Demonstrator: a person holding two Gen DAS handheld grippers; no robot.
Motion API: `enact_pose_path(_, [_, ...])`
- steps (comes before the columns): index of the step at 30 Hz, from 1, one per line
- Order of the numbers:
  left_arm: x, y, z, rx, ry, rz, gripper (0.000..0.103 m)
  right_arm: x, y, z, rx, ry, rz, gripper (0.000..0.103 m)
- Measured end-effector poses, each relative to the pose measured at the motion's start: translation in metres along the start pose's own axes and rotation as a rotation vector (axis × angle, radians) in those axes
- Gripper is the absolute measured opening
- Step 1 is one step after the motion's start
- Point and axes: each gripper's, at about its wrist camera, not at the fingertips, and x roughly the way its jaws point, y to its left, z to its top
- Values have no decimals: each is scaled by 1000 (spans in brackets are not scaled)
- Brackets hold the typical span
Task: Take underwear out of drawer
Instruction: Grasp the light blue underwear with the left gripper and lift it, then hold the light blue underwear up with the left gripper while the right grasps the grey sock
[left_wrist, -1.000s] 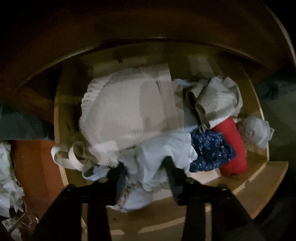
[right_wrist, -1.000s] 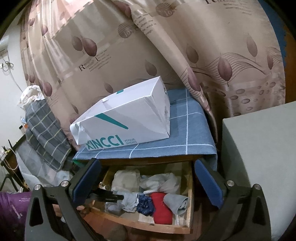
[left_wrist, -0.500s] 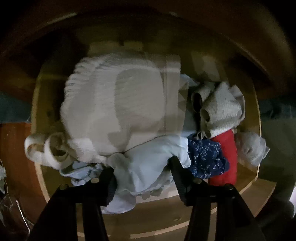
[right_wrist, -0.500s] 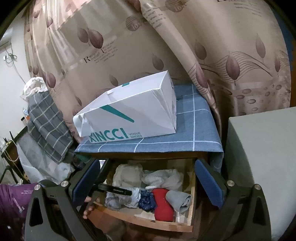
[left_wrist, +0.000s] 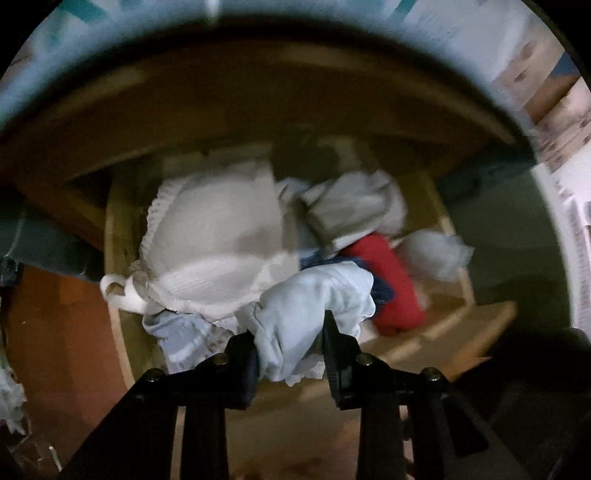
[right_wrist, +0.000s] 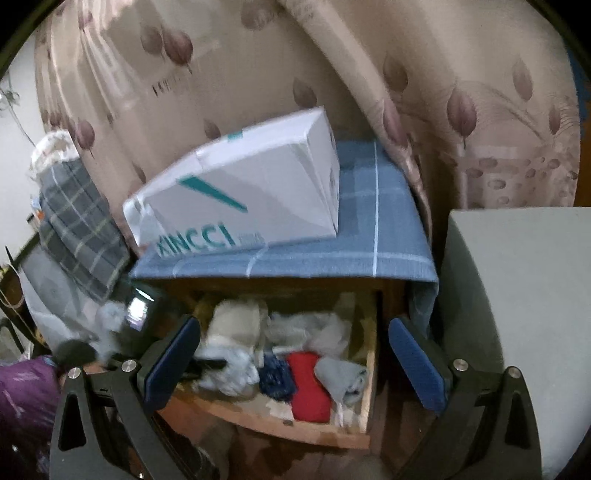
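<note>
left tongs (left_wrist: 290, 341): just closed, gripping pale-blue underwear (left_wrist: 314, 299) | white bra (left_wrist: 218, 240) (touching) | right tongs (right_wrist: 293, 363): wide

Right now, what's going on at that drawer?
A person is working two handheld grippers over the open wooden drawer full of clothes. The left gripper, whose jaws have just been closing, is clamped on a pale blue garment at the front of the pile. The right gripper hangs open in front of the drawer, holding nothing.

Open wooden drawer (right_wrist: 258, 417) heaped with underwear (left_wrist: 221, 236), blue-clothed cabinet top (right_wrist: 384, 236) bearing white box (right_wrist: 243, 192)
</note>
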Motion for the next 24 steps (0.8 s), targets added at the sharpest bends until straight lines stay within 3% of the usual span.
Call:
enact_pose_path(5, [-48, 4, -15, 29, -101, -43, 29, 43, 5, -3, -80, 219, -7, 101])
enact_pose_path(9, [-70, 4, -21, 6, -152, -75, 29, 97, 20, -16, -194, 433, -34, 88])
enact_pose_path(12, [-84, 10, -25, -5, -195, -91, 30, 133, 36, -33, -336, 545, -112, 80])
enact_pose_path(16, [-92, 17, -26, -32, -220, -124, 30, 171, 42, -53, -484, 652, -173, 73])
enact_pose_path(18, [-95, 19, -26, -35, -224, -131, 30, 186, 38, -61, -529, 699, -212, 60])
enact_pose_path(24, [-88, 16, -26, -22, -209, -147, 30, 193, 29, -56, -596, 723, -206, 59])
